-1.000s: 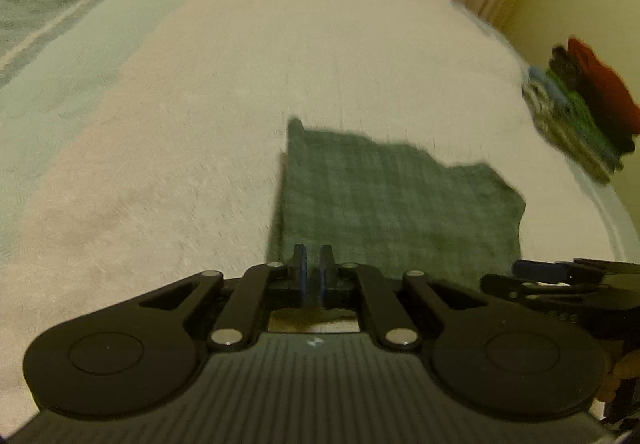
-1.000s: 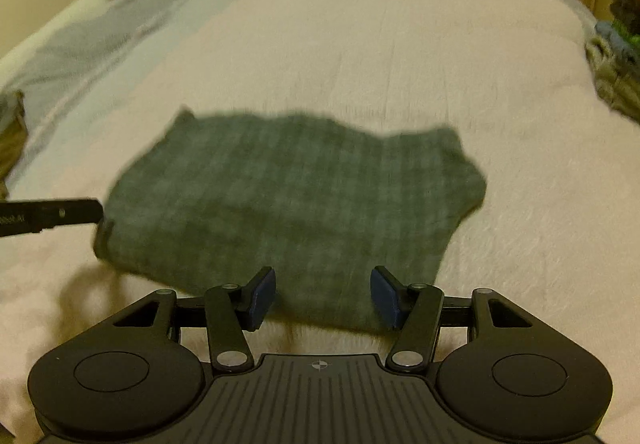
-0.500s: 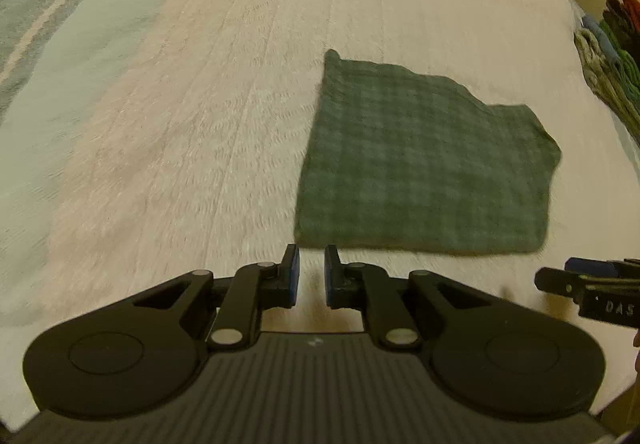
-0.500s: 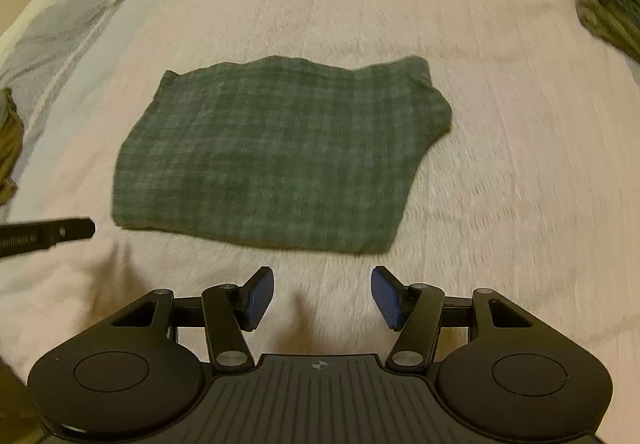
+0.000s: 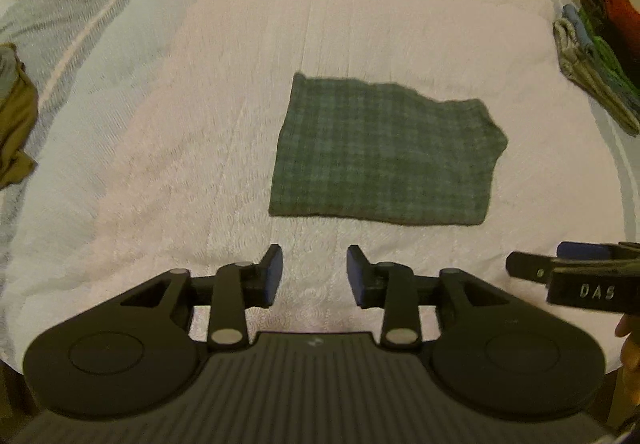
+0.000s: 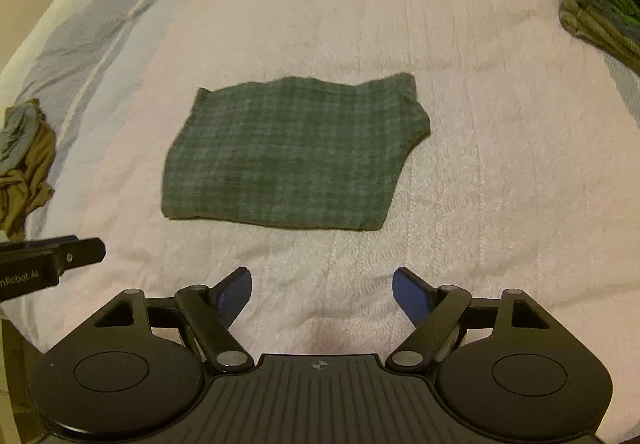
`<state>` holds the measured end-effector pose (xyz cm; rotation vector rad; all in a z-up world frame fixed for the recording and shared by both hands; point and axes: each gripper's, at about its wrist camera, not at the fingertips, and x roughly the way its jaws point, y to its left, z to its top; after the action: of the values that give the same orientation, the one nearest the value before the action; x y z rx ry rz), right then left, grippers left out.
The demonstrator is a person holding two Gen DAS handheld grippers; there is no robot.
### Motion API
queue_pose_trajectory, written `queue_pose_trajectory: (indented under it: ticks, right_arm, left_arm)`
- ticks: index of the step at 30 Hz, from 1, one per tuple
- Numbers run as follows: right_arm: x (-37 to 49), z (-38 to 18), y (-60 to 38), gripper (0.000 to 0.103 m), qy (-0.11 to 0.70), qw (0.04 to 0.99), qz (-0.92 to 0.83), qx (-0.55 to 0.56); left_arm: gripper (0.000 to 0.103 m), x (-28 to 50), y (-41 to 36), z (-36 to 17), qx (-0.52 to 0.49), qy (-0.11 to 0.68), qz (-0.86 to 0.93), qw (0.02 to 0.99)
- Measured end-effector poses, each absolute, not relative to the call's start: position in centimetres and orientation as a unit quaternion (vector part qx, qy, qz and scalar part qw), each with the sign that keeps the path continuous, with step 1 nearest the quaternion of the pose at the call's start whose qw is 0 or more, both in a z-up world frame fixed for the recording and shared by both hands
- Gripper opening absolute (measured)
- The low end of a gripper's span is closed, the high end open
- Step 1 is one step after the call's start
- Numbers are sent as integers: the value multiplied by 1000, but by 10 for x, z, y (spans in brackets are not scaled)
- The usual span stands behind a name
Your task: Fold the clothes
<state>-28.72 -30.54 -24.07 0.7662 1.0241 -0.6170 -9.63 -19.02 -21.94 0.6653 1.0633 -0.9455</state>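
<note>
A folded green plaid garment (image 5: pixel 384 156) lies flat on the white bedspread (image 5: pixel 200 164); it also shows in the right wrist view (image 6: pixel 292 156). My left gripper (image 5: pixel 314 276) is open and empty, pulled back above the bed in front of the garment's near edge. My right gripper (image 6: pixel 322 294) is open wide and empty, also short of the near edge. Each gripper shows at the side of the other's view: the right one (image 5: pixel 576 276), the left one (image 6: pixel 52 264).
A stack of folded clothes (image 5: pixel 596 56) sits at the bed's right edge, also in the right wrist view (image 6: pixel 600 0). A crumpled olive and grey pile (image 6: pixel 24 164) lies at the left. A grey striped cover (image 5: pixel 80 4) is at the far left.
My left gripper was shut at the garment's near edge; it has opened and let go. Both grippers have drawn back and up, and the garment lies flat farther away.
</note>
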Motion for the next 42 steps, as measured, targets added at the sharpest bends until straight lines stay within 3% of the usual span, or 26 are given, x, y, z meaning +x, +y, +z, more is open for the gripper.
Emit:
queue_pose_trajectory:
  ticks: [11, 33, 36, 42]
  right_arm:
    - [-298, -234, -293, 81, 473, 761, -262, 357]
    - [-307, -263, -292, 81, 489, 723, -292, 391]
    - [-309, -275, -303, 81, 470, 721, -299, 412]
    - [-328, -310, -352, 81, 357, 721, -315, 503]
  left_arm:
    - [42, -122, -181, -186, 297, 454, -420, 728]
    - [43, -108, -192, -230, 320, 484, -428, 693]
    - [52, -92, -193, -242, 299, 492, -440, 689]
    - [54, -21, -183, -271, 163, 529, -467, 689]
